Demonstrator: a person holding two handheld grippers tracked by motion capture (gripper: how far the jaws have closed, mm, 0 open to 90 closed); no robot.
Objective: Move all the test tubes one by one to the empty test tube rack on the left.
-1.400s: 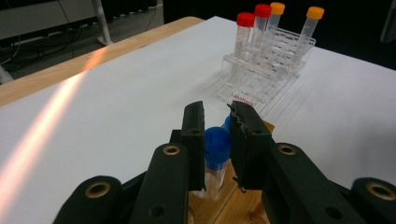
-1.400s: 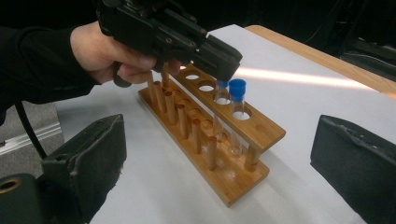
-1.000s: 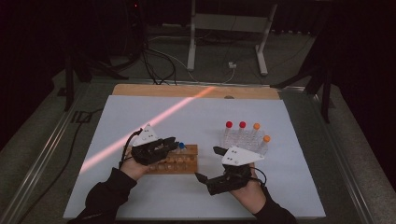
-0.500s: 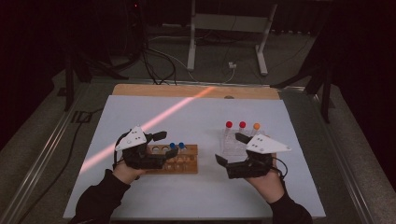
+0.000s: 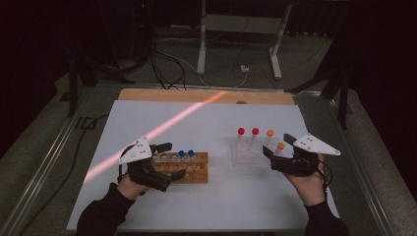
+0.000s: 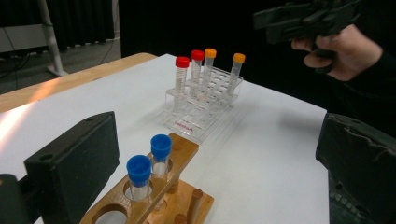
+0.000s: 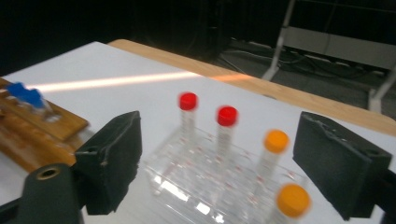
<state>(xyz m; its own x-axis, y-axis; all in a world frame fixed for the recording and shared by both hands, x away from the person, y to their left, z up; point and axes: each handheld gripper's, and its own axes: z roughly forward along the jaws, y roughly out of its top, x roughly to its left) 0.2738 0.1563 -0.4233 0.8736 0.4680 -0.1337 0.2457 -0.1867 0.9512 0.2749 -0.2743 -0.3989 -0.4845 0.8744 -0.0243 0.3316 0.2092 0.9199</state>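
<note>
A wooden rack (image 5: 196,169) holds two blue-capped tubes (image 5: 186,154) at its far right end. My left gripper (image 5: 173,160) stands open around the rack's left part, and those blue-capped tubes (image 6: 149,161) rise between its jaws. A clear plastic rack (image 5: 246,152) to the right carries two red-capped tubes (image 5: 248,131) and two orange-capped tubes (image 5: 270,132). My right gripper (image 5: 278,145) is open at this rack's right side, level with the nearer orange cap (image 7: 293,200). Nothing is held in either gripper.
The racks stand on a white sheet (image 5: 206,123) over a wood-edged table (image 5: 196,95). A streak of orange light (image 5: 162,130) crosses the sheet. Beyond the table are cables and metal stand legs (image 5: 201,44) on a dark floor.
My right gripper has swung right and away from the wooden rack to the clear rack's right side. My left gripper has shifted slightly left along the wooden rack.
</note>
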